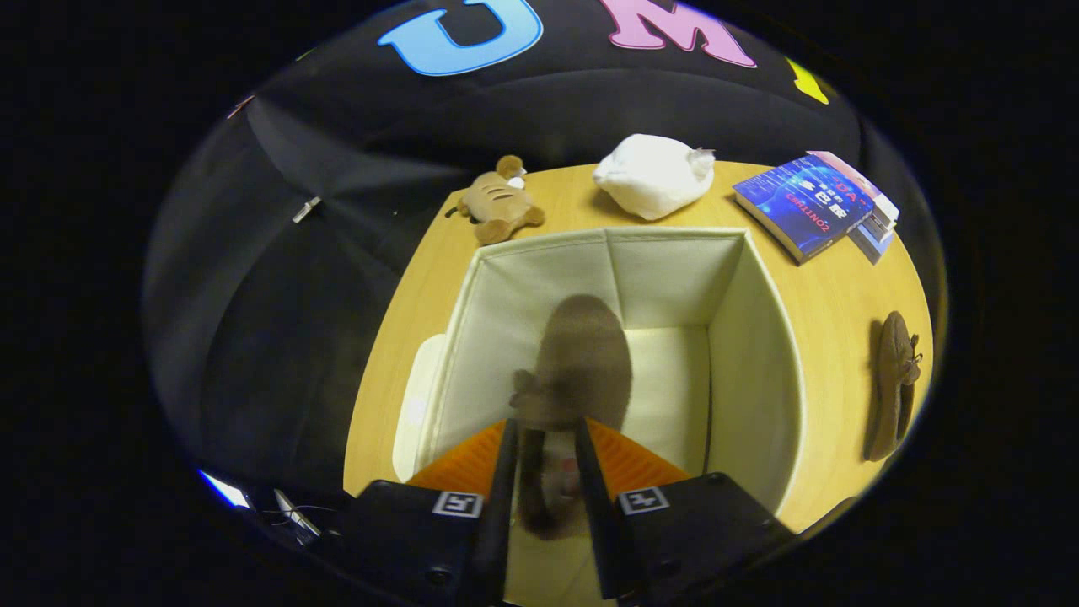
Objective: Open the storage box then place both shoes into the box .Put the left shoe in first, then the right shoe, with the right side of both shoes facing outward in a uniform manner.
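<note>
The storage box [742, 337] sits open in the middle of the frame, its pale fabric walls standing up and its floor visible, so the opening step looks finished. What may be its lid [419, 396] shows as a pale edge just beside the box's left wall, though too little of it is visible to be sure.

The hand-held gripper [548, 472] at the bottom centre is clenched on a brown shoe [582, 362]: both fingers press the shoe's heel end from either side, and the toe points away from them into the box, hanging over the box floor near the left wall. Whether the sole already touches the floor cannot be told from this angle. By the task's order this should be the left shoe, and I judge the first placement to be under way but not complete, since the shoe is not yet released.

The second brown shoe [892, 388] lies on the bench [834, 287] at the right of the frame, well apart from the box's right wall, untouched. It remains to be picked up and set beside the first one, facing the same way.

In the upper part of the frame, beyond the box, rest a plush toy [499, 202], a white bundle [653, 175] and a blue book [805, 205].
</note>
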Demonstrator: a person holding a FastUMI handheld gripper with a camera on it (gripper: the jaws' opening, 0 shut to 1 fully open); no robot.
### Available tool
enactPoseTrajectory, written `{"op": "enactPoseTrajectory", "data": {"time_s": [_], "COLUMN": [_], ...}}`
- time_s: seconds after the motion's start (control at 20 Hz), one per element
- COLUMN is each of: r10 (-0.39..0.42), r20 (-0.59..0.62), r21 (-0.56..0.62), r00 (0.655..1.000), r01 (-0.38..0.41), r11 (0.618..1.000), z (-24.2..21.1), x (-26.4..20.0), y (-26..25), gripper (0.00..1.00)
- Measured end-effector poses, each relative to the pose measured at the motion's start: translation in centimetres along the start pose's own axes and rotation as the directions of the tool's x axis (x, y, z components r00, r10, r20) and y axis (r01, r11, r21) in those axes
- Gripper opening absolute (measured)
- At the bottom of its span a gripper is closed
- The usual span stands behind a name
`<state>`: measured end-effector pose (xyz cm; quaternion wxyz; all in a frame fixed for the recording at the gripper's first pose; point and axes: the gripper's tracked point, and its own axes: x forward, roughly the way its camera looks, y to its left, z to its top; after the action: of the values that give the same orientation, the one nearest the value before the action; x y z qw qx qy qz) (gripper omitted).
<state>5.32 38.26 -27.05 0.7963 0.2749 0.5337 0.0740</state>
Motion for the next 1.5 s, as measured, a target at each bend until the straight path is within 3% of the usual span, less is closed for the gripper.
{"op": "enactPoseTrajectory", "data": {"time_s": [0.1,0.2,0.45,0.8,1.1,1.5], "r10": [0.027,0.031,0.048,0.149,0.059,-0.230], "r20": [-0.001,0.008,0.049,0.209,0.300,0.270], "r21": [-0.006,-0.020,-0.074,-0.225,-0.310,-0.228], "r00": [1.000,0.999,0.998,0.967,0.952,0.935], "r01": [-0.027,-0.031,-0.044,-0.101,0.039,0.294], "r11": [1.000,0.999,0.996,0.969,0.950,0.928], "z": [-0.2,0.0,0.8,4.7,5.5,1.1], "x": [-0.4,-1.1,-3.1,-10.2,-15.5,-18.1], "y": [0.5,0.1,-1.5,-6.0,-16.3,-35.0], "gripper": [0.64,0.76,0.80,0.81,0.80,0.81]}}
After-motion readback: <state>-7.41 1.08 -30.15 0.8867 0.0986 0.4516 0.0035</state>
